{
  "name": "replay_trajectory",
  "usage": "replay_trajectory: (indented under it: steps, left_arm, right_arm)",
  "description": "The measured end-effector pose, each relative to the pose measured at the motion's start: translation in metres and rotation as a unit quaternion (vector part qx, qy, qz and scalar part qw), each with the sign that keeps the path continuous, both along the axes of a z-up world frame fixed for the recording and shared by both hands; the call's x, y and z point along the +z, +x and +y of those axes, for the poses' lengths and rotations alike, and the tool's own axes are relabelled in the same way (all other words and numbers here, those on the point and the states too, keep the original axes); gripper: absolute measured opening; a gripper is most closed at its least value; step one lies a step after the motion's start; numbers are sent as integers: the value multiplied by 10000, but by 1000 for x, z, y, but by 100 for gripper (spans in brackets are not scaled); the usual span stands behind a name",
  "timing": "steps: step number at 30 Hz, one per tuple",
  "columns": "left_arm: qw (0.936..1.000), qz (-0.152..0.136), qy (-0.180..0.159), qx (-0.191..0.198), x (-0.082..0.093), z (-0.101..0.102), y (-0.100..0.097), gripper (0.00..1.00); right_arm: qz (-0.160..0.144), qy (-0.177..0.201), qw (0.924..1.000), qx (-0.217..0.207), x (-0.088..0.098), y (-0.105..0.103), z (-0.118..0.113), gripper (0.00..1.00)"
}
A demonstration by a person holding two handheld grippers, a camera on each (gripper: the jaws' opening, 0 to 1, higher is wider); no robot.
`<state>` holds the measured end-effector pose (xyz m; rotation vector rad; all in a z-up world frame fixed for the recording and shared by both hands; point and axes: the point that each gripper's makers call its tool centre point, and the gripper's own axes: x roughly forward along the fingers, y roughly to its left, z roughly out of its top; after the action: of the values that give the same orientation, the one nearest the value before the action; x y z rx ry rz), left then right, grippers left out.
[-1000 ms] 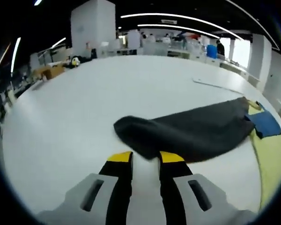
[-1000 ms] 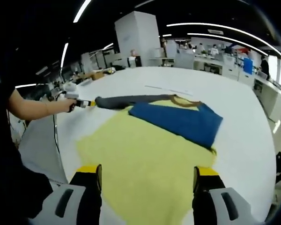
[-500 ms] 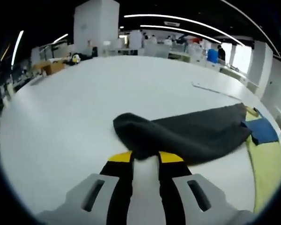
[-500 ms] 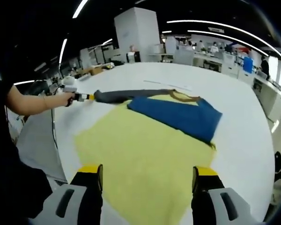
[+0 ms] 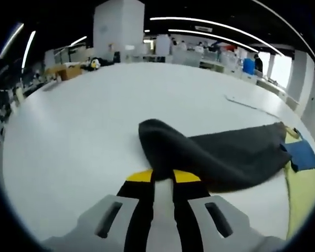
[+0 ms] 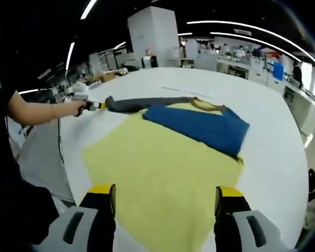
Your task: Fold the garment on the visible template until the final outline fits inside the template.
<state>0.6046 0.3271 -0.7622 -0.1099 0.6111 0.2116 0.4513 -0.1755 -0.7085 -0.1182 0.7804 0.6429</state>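
Nearest in the left gripper view: left gripper [image 5: 161, 176], fingers drawn close together on the humped end of the dark sleeve [image 5: 220, 157], apparently pinching it. Running away from those fingers to the right across the white surface [image 5: 79, 115], long axis of the sleeve leading toward the blue body of the garment [image 5: 303, 155] and the yellow template [image 5: 304, 191] at the view's edge.

In the right gripper view: right gripper [image 6: 165, 195] low in front, fingers wide apart and holding nothing, hovering over the near part of the yellow template [image 6: 157, 173]. Further on, garment [image 6: 199, 125] lying folded across the far half of the template; beyond it, sleeve [image 6: 142, 103] stretched out leftward off the template to the left gripper [image 6: 97, 105] in the person's hand [image 6: 76, 107].

Judgement: sleeve end well outside the outline, so a fold back along its own axis toward the blue body looks called for; left gripper already on it, right gripper well apart and free to steady the body.
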Motion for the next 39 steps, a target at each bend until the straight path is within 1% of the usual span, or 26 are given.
replay_trajectory:
  steps: [2, 3, 4, 8, 12, 17, 20, 21, 25, 28, 33, 34, 35, 36, 37, 39]
  left_arm:
    - [10000, -12, 5, 3, 0, 1, 1, 8]
    - [10000, -17, 8, 10, 0, 0, 1, 5]
    - [10000, -22, -5, -25, 1, 0, 1, 1]
    - [10000, -31, -12, -44, 1, 0, 0, 1]
    - [10000, -31, 8, -53, 4, 4, -4, 0]
    - [10000, 1, 46, -32, 9, 9, -14, 0]
    - [9997, -16, -219, 50, 9, 8, -20, 0]
    - [9998, -28, -206, 54, 9, 10, -21, 0]
    - [9996, 67, -253, 49, 6, 8, -27, 1]
    - [9996, 182, -214, 92, 3, 9, -30, 4]
    - [9994, 287, -170, 115, -1, 10, -31, 17]
    - [9996, 275, -89, 79, 0, 11, -30, 18]
    - [9993, 366, 111, 18, 0, 13, -32, 19]
    - [9995, 308, 105, 26, 2, 12, -30, 20]
    - [9995, 310, 89, 11, 1, 11, -30, 20]
    - [9996, 274, -43, 76, 1, 10, -29, 18]
  right_arm:
    - [30, -25, 10000, 1, -2, -1, -1, 75]
    - [42, -33, 10000, 6, -3, -2, -1, 75]
    - [50, -40, 10000, 4, -4, -3, -1, 75]
    - [58, -72, 10000, 18, -5, -3, 0, 75]
    - [26, -15, 10000, 33, -3, -1, 2, 75]
    - [-54, 61, 10000, 21, 0, 1, 4, 77]
    - [-119, 154, 9998, 1, 5, 2, 6, 78]
    - [-139, 167, 9998, 2, 6, 2, 6, 78]
    - [-165, 174, 9997, -8, 7, 1, 6, 78]
    - [-160, 155, 9998, -5, 7, -1, 6, 78]
    - [-148, 140, 9998, -51, 6, -4, 3, 78]
    - [-141, 136, 9998, -59, 6, -4, 3, 78]
    - [-135, 126, 9998, -71, 5, -5, 2, 79]
    - [-132, 122, 9998, -81, 5, -5, 1, 79]
    - [-128, 130, 9998, -89, 5, -6, 1, 79]
    - [-115, 146, 9998, -102, 4, -6, 1, 79]
